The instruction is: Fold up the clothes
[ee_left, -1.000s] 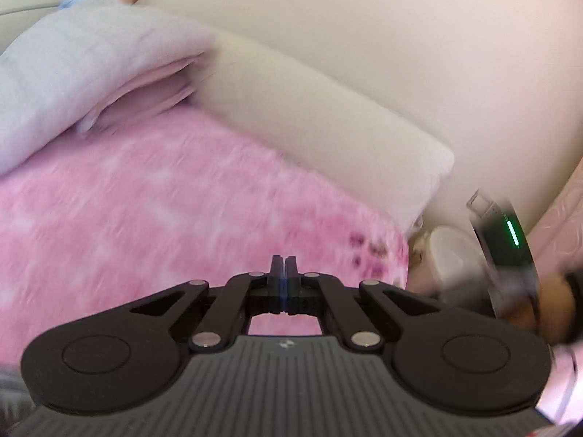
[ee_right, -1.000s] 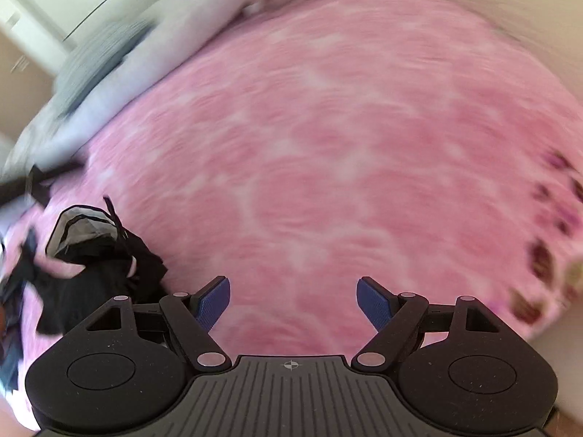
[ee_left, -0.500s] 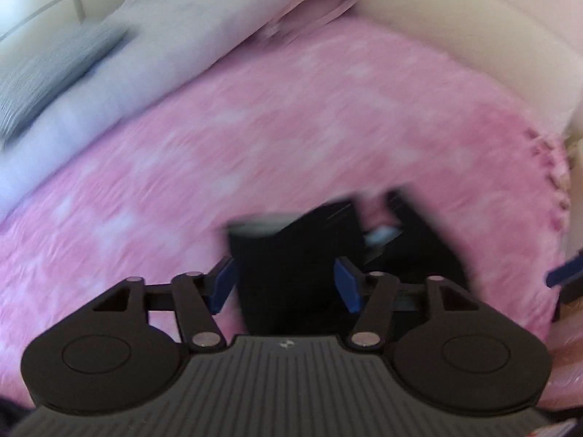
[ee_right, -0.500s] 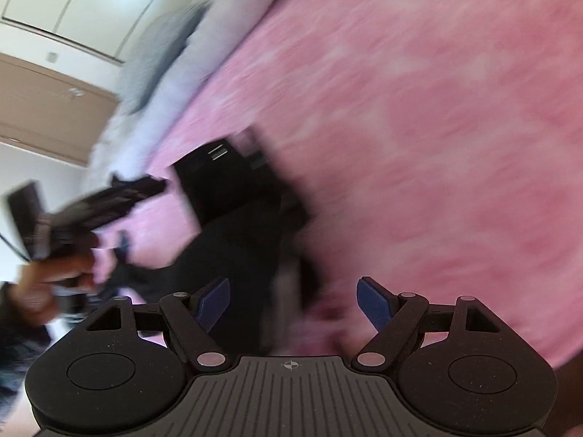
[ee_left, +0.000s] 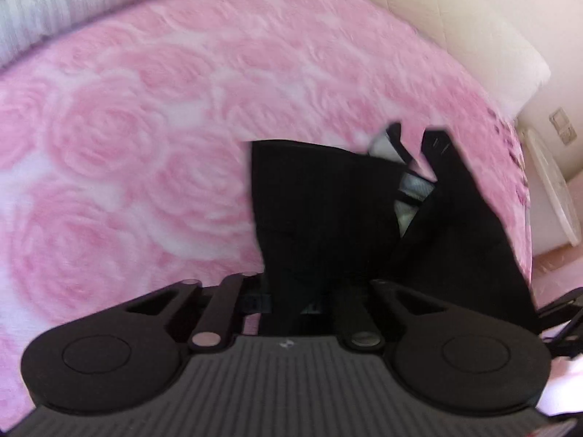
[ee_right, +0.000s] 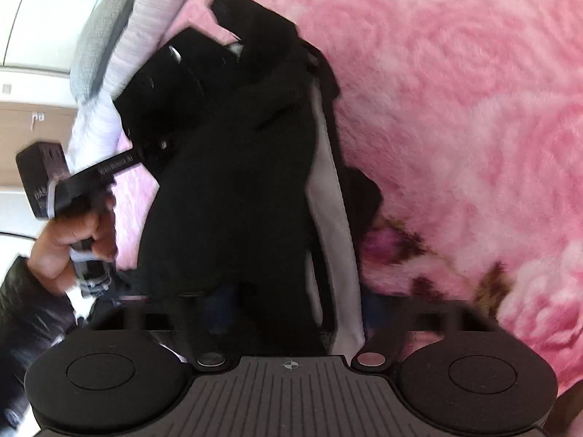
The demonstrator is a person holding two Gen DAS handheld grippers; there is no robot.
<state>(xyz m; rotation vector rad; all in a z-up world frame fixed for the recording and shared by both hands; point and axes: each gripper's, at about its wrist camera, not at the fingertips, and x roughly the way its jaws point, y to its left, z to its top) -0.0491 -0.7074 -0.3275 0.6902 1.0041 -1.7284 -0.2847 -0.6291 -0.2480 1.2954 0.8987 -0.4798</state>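
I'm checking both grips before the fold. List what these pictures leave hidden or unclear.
- Left gripper fingertips: left wrist view, buried in the black garment.
- Right gripper pads: right wrist view, covered by the same garment; contact unclear.
- Garment type: bunched and blurred in both views.
- Person's hand: sleeve cut off at the frame edge.

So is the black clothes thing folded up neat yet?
No. The black garment lies rumpled and bunched on the fluffy pink rose-patterned blanket, its pale lining showing.
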